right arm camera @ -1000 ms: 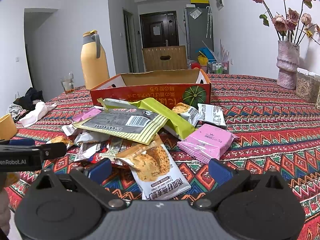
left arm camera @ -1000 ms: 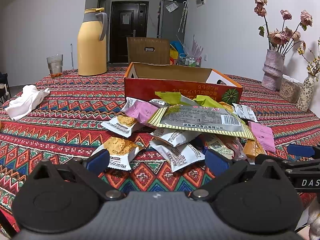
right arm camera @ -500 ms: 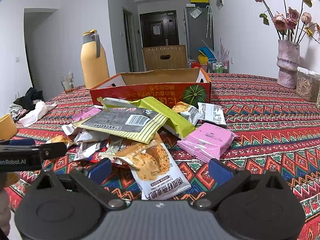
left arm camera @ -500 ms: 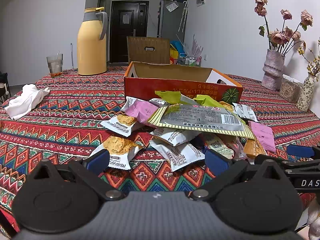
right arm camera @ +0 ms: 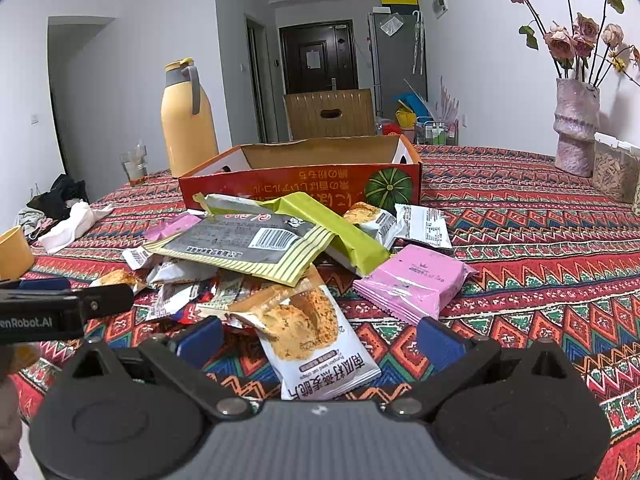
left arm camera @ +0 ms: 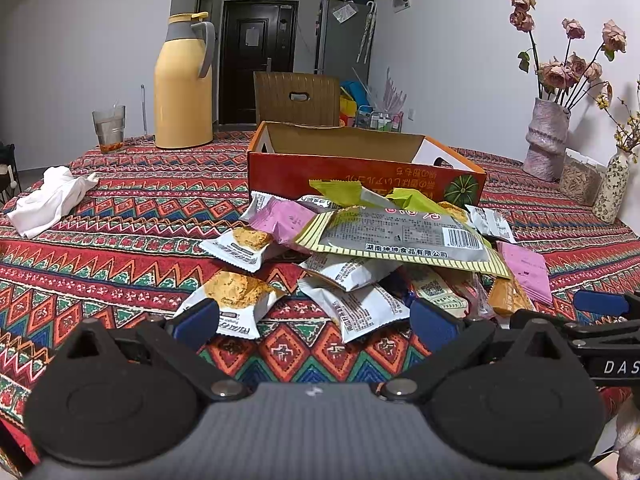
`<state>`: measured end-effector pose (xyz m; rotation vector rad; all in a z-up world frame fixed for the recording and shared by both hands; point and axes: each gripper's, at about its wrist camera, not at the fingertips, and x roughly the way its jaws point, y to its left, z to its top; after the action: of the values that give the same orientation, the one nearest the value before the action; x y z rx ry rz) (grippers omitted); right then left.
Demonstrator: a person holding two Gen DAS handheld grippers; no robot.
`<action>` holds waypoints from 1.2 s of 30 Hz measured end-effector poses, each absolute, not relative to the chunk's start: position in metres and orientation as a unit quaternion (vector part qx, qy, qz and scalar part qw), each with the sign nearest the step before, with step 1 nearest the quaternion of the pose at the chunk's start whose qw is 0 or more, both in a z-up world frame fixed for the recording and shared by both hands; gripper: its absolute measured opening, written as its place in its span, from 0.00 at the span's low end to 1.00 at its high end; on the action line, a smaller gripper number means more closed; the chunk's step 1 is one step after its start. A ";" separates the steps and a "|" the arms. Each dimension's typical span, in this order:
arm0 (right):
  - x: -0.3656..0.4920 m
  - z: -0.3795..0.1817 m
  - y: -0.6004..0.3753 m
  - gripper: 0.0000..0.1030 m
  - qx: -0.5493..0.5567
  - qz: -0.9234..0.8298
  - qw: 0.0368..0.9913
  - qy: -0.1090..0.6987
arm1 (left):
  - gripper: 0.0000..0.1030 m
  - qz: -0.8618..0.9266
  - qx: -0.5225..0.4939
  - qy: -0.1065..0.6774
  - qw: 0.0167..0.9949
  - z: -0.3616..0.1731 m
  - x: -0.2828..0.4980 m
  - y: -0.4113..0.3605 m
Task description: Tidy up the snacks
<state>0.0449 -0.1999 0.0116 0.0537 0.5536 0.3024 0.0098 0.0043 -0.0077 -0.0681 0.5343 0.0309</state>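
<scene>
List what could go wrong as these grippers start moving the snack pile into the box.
1. The big grey packet lies across smaller ones; lifting it may scatter them.
2. The open right gripper straddles an oat-crisp packet tucked under the pile, so pulling could drag others.
3. The left gripper, close beside it, could collide.

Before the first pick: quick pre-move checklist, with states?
1. Left gripper open, nothing held: ok.
2. Right gripper open, nothing held: ok.
3. Oat crisp packet lies between the right fingers, on top, unpinned: ok.
4. Red box open-topped behind the pile: ok; contents: cannot tell.
5. Large grey bag overlaps smaller packets; lifting those first may drag it: not ok.
6. Grippers sit close side by side; clearance: cannot tell.
</scene>
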 end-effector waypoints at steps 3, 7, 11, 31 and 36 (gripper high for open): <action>0.045 0.008 -0.200 0.99 0.026 0.157 0.949 0.272 | 1.00 0.016 -0.033 0.265 0.964 -0.008 0.010 0.004; 0.048 0.007 -0.198 0.90 0.021 0.174 0.944 0.278 | 1.00 0.017 -0.034 0.266 0.963 -0.008 0.010 0.004; 0.059 0.005 -0.197 0.83 0.016 0.181 0.940 0.289 | 1.00 0.018 -0.034 0.267 0.963 -0.008 0.010 0.004; 0.071 -0.001 -0.209 0.43 0.046 0.228 0.925 0.301 | 1.00 0.025 -0.049 0.270 0.961 -0.006 0.014 0.017; 0.059 0.005 -0.217 0.42 0.045 0.211 0.935 0.281 | 1.00 0.038 -0.048 0.270 0.961 -0.004 0.017 0.025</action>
<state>0.0588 -0.2170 0.0055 0.0919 0.5749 0.4307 0.0170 0.0253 -0.0040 -0.0981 0.5475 0.0762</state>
